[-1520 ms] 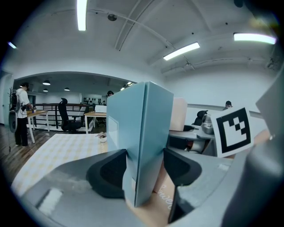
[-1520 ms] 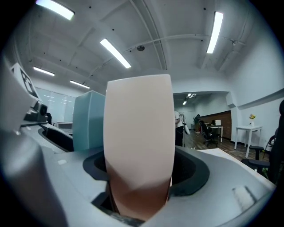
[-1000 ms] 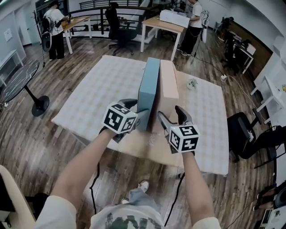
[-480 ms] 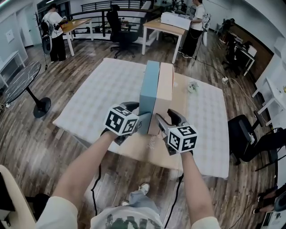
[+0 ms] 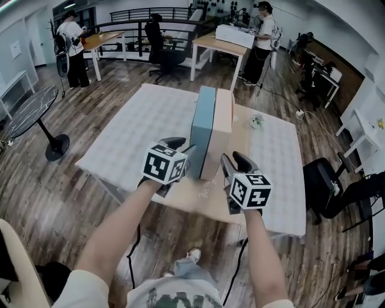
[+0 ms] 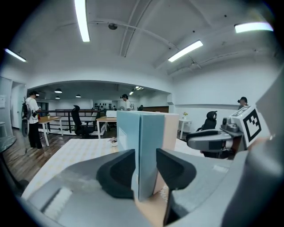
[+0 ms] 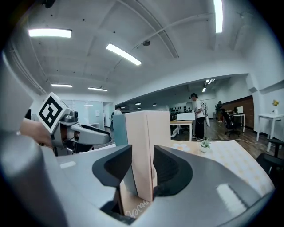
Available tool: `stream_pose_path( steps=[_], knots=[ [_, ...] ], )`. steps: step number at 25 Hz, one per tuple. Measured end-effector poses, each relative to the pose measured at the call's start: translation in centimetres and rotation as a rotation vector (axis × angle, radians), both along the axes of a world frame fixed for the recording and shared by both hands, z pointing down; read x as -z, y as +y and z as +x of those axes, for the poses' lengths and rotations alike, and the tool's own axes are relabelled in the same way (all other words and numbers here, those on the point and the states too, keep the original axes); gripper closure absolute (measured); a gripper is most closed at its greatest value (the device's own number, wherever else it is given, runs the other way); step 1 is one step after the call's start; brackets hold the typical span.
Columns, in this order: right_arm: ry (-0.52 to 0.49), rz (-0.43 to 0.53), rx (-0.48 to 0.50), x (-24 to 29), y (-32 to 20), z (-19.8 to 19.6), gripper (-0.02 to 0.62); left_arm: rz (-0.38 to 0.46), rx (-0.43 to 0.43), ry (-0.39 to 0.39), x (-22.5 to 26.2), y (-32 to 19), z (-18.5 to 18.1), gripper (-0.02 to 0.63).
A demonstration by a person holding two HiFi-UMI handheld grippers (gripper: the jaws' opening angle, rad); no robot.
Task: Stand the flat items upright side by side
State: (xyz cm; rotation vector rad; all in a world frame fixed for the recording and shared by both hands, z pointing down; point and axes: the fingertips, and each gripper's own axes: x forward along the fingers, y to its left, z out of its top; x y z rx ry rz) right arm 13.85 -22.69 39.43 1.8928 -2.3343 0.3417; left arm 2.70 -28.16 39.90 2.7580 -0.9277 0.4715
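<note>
Blue box (image 5: 203,126) and pink box (image 5: 224,123) stand upright, touching, mid table (image 5: 132,132). Left gripper (image 5: 186,153) jaws just closing, pinch blue box near end. Right gripper (image 5: 231,161) likewise on pink box. Risk: uneven tug or early release topples narrow boxes, splits pair.

It was an open-plan office. Wood-topped desks (image 5: 206,41) on white legs stood on a plank floor (image 5: 36,192), with black swivel chairs (image 5: 163,55) drawn up to them. People (image 5: 71,43) stood working at the desks near a dark railing (image 5: 129,11). Long tube lights (image 6: 81,20) ran across a white ceiling (image 6: 142,57), and a cloth-covered surface (image 5: 132,132) filled the middle.
</note>
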Motion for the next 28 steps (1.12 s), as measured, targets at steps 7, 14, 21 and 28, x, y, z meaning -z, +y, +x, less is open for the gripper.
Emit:
stream_pose_path(
  steps=[7,14,21,28],
  knots=[
    [-0.004,-0.008,-0.074,2.0,4.4,0.5,0.545,0.072,0.06,0.011,2.7,3.2,-3.0,0.547],
    [0.014,0.004,-0.09,3.1,6.8,0.2,0.597,0.096,0.087,0.004,3.0,5.1,-6.2,0.601],
    [0.042,0.017,-0.049,3.3,7.8,-1.9,0.597,0.09,0.075,0.023,3.1,6.9,-6.7,0.601],
    [0.042,0.021,-0.039,3.4,8.0,-2.6,0.597,0.09,0.059,0.018,3.4,7.3,-6.5,0.601]
  ],
)
